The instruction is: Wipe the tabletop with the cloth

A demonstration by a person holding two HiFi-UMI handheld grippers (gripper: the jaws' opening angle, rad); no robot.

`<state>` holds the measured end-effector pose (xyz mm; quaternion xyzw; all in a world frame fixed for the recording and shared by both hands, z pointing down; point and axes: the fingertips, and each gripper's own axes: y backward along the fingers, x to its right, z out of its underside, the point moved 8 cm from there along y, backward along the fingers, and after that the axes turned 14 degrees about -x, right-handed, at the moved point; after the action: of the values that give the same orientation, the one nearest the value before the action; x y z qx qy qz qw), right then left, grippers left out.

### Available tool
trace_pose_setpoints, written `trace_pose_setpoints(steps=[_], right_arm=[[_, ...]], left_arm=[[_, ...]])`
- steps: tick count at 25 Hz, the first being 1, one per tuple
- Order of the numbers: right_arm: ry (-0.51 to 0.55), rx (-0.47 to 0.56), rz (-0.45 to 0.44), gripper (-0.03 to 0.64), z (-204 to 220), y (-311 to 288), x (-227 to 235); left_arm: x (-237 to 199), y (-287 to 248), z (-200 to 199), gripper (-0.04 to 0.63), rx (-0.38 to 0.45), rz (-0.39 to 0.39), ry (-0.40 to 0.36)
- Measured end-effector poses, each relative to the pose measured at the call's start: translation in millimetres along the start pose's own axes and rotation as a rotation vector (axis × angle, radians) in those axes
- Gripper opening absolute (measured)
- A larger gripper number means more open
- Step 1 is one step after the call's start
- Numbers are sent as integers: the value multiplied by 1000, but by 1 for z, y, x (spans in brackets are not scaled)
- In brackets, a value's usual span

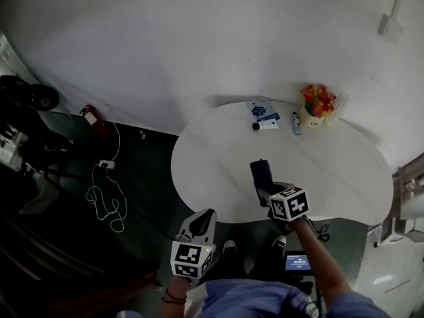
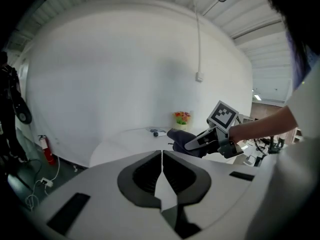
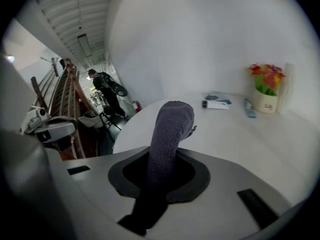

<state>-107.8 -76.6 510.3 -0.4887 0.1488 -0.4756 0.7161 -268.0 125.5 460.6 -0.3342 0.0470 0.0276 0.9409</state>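
Gripping the cloth [image 3: 167,134], right fingers [image 3: 200,180] hover over round white tabletop [image 1: 331,171] — left fingers [image 2: 139,178] closed.

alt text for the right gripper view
The right tongs are shut on a dark grey knitted cloth that stands up above a round white table; a small pot of colourful flowers sits near the table's far edge.

Left gripper [image 2: 162,157] jaws pressed together; right gripper [image 1: 267,188] clamps the cloth [image 3: 170,129].
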Motion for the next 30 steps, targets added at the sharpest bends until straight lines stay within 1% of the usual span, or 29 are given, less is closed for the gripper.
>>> trace_pose_setpoints(steps=[4,7,11,16,19,21,26,30], right_arm=[[110,-26,-96,75,-26,-46,-79],[165,-50,-160,75,-39,-76,-121],[198,-75,-223,75,-48,-106,-165],[230,-90,-288,75,-52,-125,-207],[235,-110,-303,75,-50,-134,-217],[233,-134,-295,75,-45,-140,-215],[212,-182,-233,75,-30,-151,-188],[181,-206,-162,75,-18,-143,-161]], left_arm=[[-40,30,24,17,12,-96,76],[-56,44,36,17,15,-140,125],[-67,58,52,17,1,-167,152],[-70,68,66,17,-13,-172,176],[-70,68,67,17,-17,-166,178],[-71,67,66,17,-20,-160,179],[-74,57,61,17,-28,-141,157],[-70,47,54,17,-30,-114,133]])
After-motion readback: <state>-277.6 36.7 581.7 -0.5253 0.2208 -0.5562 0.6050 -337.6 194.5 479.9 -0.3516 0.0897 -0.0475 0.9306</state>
